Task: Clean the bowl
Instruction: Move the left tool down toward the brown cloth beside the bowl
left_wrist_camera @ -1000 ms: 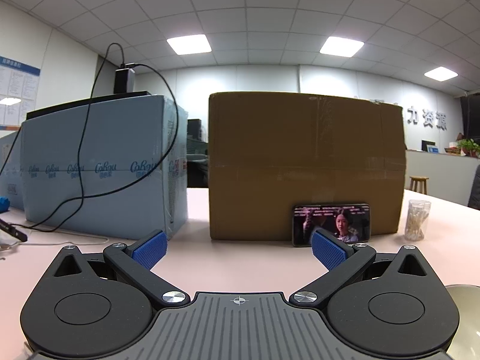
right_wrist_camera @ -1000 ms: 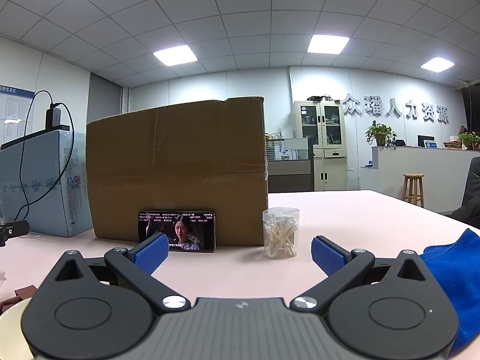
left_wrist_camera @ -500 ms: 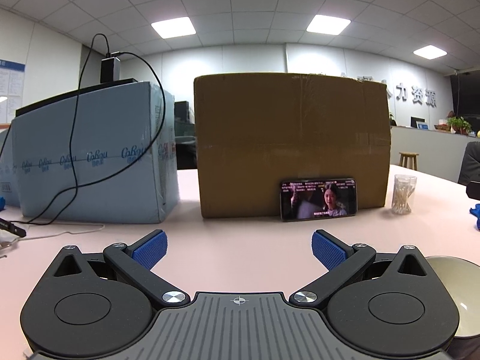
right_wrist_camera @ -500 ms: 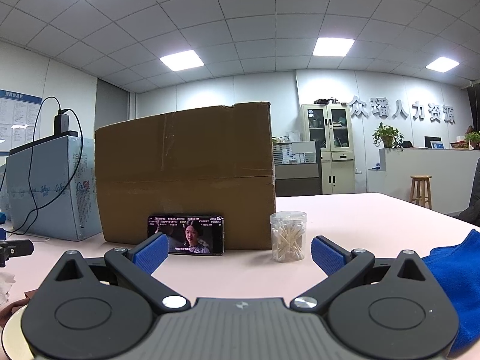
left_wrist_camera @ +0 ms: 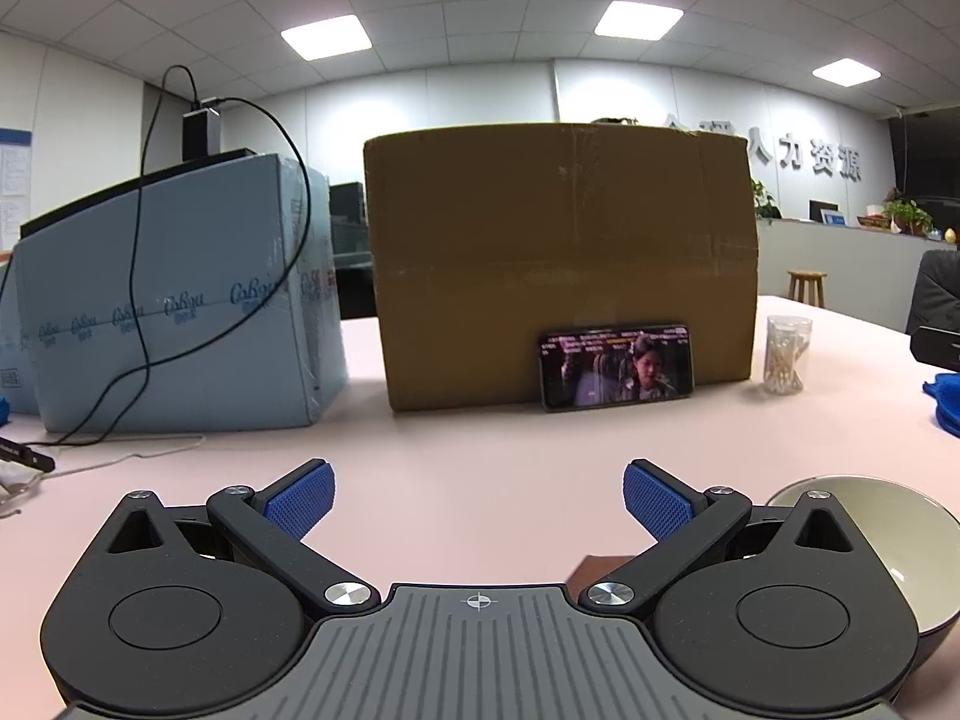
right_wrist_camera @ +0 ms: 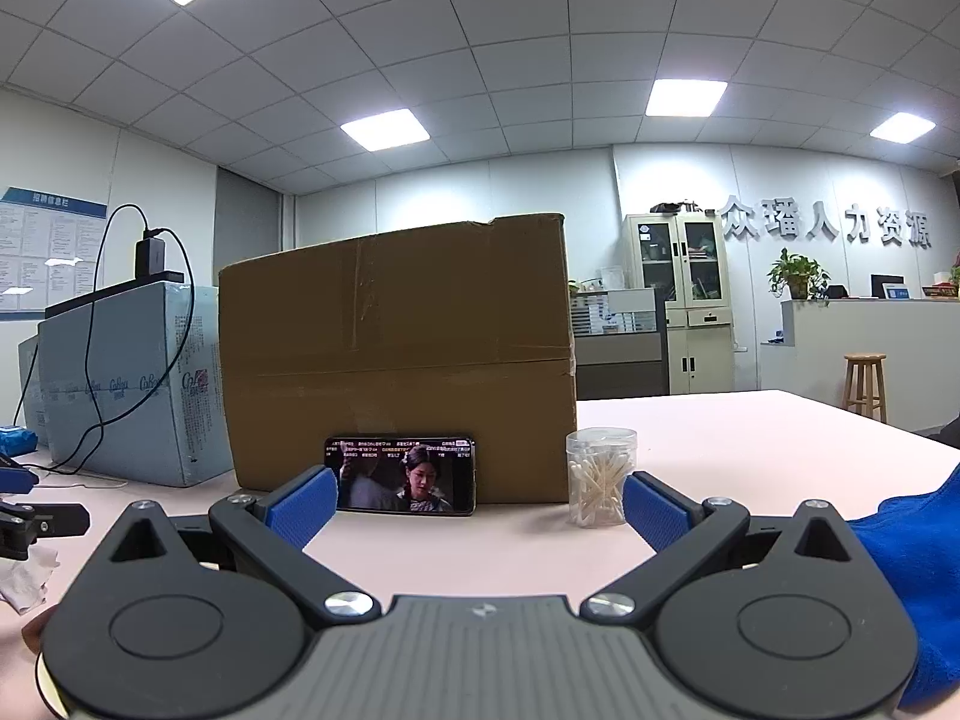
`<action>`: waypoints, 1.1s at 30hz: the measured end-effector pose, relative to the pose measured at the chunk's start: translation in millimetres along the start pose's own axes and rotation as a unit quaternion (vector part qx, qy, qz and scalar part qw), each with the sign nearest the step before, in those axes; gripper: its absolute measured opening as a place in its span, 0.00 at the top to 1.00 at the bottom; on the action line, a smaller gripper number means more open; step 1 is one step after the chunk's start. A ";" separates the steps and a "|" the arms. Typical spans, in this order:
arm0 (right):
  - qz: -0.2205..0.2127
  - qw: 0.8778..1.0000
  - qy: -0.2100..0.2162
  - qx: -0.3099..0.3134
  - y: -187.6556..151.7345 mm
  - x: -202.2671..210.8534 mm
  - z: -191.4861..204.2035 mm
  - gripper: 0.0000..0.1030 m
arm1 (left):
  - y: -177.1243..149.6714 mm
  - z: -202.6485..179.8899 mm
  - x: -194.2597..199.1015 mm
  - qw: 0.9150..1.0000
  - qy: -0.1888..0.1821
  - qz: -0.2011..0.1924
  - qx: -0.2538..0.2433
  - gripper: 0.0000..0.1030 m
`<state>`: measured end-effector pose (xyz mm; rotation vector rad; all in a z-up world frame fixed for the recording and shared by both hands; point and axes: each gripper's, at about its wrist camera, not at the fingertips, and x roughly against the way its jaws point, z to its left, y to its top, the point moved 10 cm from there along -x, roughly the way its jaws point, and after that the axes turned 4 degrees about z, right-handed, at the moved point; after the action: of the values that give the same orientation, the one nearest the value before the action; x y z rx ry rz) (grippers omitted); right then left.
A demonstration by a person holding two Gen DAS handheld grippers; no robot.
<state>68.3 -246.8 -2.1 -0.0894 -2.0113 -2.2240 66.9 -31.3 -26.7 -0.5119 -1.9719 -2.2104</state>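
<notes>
A dark bowl with a cream inside (left_wrist_camera: 882, 534) sits on the pink table at the lower right of the left wrist view, partly behind the gripper body. My left gripper (left_wrist_camera: 477, 495) is open and empty, to the left of the bowl. A blue cloth (right_wrist_camera: 900, 564) lies on the table at the right of the right wrist view; its edge also shows in the left wrist view (left_wrist_camera: 945, 402). My right gripper (right_wrist_camera: 477, 507) is open and empty, just left of the cloth. A sliver of the bowl's rim (right_wrist_camera: 42, 678) shows at the lower left.
A brown cardboard box (left_wrist_camera: 558, 258) stands ahead with a phone (left_wrist_camera: 615, 366) leaning on it. A jar of cotton swabs (left_wrist_camera: 786, 354) stands to its right. A light blue box (left_wrist_camera: 174, 306) with a black cable is at the left. Crumpled tissue (right_wrist_camera: 24, 576) lies at the left.
The left gripper has tilted down and shifted, so the bowl shows more fully at its right. The right gripper has tilted upward a little. Both stay open.
</notes>
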 end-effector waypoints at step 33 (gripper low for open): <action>0.043 0.999 0.013 -0.001 -9.8 -4.4 6.4 0.00 | -18.5 -17.5 -12.7 0.997 -0.040 0.071 -0.017 0.00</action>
<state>70.9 -239.3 -11.7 -0.1429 -1.9545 -2.1634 70.0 -47.6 -49.8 -0.7314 -1.8730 -2.1721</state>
